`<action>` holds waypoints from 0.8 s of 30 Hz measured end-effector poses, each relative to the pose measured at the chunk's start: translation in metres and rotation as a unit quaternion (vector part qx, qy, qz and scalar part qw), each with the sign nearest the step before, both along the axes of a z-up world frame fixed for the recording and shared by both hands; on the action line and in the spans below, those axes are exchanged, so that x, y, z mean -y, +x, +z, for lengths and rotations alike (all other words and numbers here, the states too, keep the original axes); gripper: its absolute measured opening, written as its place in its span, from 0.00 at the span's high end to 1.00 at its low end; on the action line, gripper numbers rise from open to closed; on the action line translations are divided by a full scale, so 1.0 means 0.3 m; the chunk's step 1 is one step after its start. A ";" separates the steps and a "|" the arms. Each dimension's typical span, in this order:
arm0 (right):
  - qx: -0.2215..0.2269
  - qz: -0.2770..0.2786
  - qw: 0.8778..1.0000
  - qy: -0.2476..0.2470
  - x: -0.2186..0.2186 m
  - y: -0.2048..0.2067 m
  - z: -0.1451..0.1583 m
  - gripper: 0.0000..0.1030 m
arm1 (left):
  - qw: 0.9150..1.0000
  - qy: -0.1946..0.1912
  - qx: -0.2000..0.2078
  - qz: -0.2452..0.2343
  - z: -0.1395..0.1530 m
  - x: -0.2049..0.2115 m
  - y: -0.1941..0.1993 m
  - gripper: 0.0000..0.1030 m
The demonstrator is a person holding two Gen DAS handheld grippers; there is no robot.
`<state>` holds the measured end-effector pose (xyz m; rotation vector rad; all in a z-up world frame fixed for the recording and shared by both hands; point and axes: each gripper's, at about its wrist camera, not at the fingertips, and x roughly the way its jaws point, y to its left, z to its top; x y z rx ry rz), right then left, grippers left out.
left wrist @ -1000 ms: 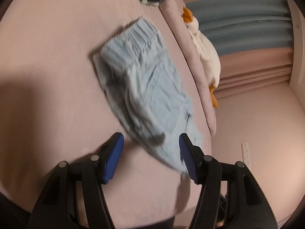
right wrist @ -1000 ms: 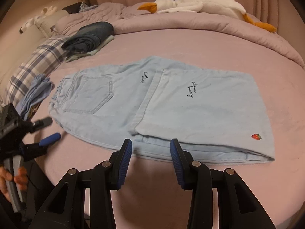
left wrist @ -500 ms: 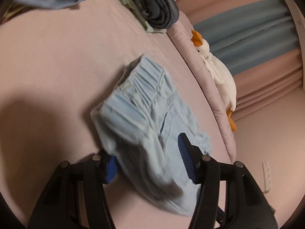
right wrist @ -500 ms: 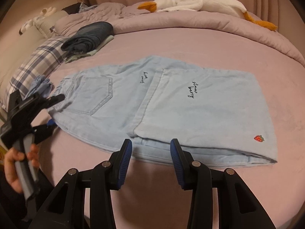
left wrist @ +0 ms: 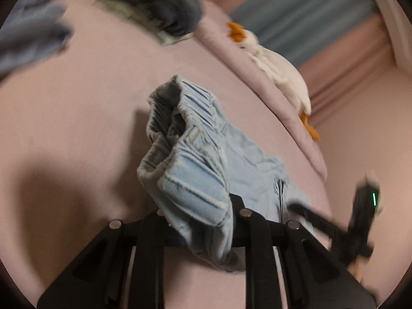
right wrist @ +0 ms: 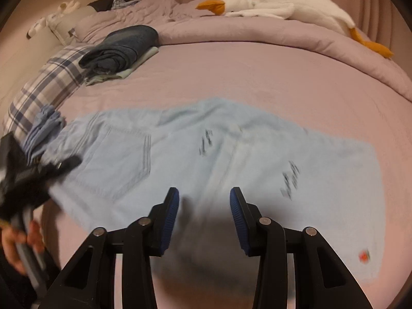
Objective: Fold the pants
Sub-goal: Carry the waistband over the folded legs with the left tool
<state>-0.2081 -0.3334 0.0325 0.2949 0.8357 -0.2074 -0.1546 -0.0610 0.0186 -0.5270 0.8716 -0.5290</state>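
Note:
The light blue denim pants (right wrist: 211, 159) lie folded on the pink bed sheet, waistband to the left, legs doubled over to the right. My left gripper (left wrist: 200, 221) is shut on the elastic waistband (left wrist: 185, 154), which bunches up and drapes over its jaws. It also shows blurred at the left of the right wrist view (right wrist: 33, 177). My right gripper (right wrist: 204, 213) is open and empty, its blue pads over the near edge of the pants. It shows as a dark blur in the left wrist view (left wrist: 360, 216).
A stack of folded dark clothes (right wrist: 121, 49) lies at the back left by a plaid pillow (right wrist: 43, 87). A small blue cloth (right wrist: 43, 128) sits beside the waistband. A white plush goose (right wrist: 280, 7) rests on the rolled duvet (right wrist: 257, 33) at the back.
My left gripper has closed on the waistband corner and lifted it. My right gripper has moved forward over the near edge of the pants.

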 end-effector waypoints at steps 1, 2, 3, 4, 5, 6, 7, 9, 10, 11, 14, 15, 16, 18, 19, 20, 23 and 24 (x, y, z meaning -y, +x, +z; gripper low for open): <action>-0.002 0.002 1.000 0.000 0.007 0.029 0.001 0.60 | 1.000 0.013 0.015 -0.007 0.016 0.009 -0.012 0.82; -0.003 0.004 1.000 -0.004 0.013 0.061 0.004 0.64 | 0.999 0.019 0.023 -0.012 0.023 0.015 -0.014 0.82; -0.004 0.007 1.000 -0.006 0.019 0.090 0.006 0.74 | 0.999 0.024 0.029 -0.015 0.028 0.019 -0.015 0.82; -0.006 0.009 1.000 -0.004 0.026 0.117 0.007 0.76 | 0.999 0.028 0.031 -0.018 0.030 0.022 -0.013 0.82; -0.009 0.008 1.000 -0.001 0.037 0.151 0.007 0.78 | 0.999 0.029 0.031 -0.019 0.027 0.023 -0.009 0.82; -0.013 0.004 1.000 -0.003 0.046 0.179 0.006 0.80 | 0.999 0.030 0.030 -0.020 0.022 0.024 -0.002 0.82; -0.021 -0.004 1.000 -0.007 0.060 0.216 0.002 0.82 | 0.999 0.031 0.028 -0.020 0.017 0.024 0.002 0.82; -0.035 -0.011 0.999 -0.004 0.080 0.259 -0.013 0.84 | 0.999 0.031 0.022 -0.021 0.006 0.024 0.011 0.82; -0.051 -0.013 0.999 -0.003 0.086 0.285 -0.030 0.84 | 0.999 0.032 0.021 -0.021 0.004 0.025 0.013 0.82; -0.074 -0.014 0.997 0.001 0.088 0.309 -0.059 0.84 | 0.999 0.033 0.020 -0.021 0.002 0.024 0.014 0.81; -0.089 -0.006 0.996 -0.028 0.057 0.316 -0.070 0.84 | 0.999 0.036 0.014 -0.019 0.001 0.031 0.023 0.81; -0.092 -0.005 0.995 -0.032 0.049 0.313 -0.070 0.84 | 0.999 0.037 0.011 -0.018 -0.002 0.030 0.023 0.81; -0.096 -0.005 0.995 -0.033 0.037 0.302 -0.070 0.84 | 0.999 0.038 0.010 -0.017 -0.004 0.030 0.025 0.81; -0.102 -0.005 0.994 -0.031 0.015 0.278 -0.068 0.84 | 0.999 0.039 0.005 -0.016 -0.008 0.030 0.027 0.81; -0.104 -0.004 0.994 -0.033 -0.003 0.263 -0.068 0.84 | 0.999 0.039 0.004 -0.016 -0.010 0.029 0.028 0.81; -0.108 0.001 0.993 -0.042 -0.028 0.244 -0.066 0.84 | 0.999 0.040 0.004 -0.016 -0.011 0.030 0.028 0.81; -0.118 0.019 0.990 -0.080 -0.123 0.190 -0.068 0.84 | 0.999 0.045 0.004 -0.018 -0.010 0.035 0.027 0.80; -0.119 0.024 0.989 -0.086 -0.149 0.172 -0.068 0.84 | 0.999 0.046 0.004 -0.018 -0.010 0.035 0.028 0.80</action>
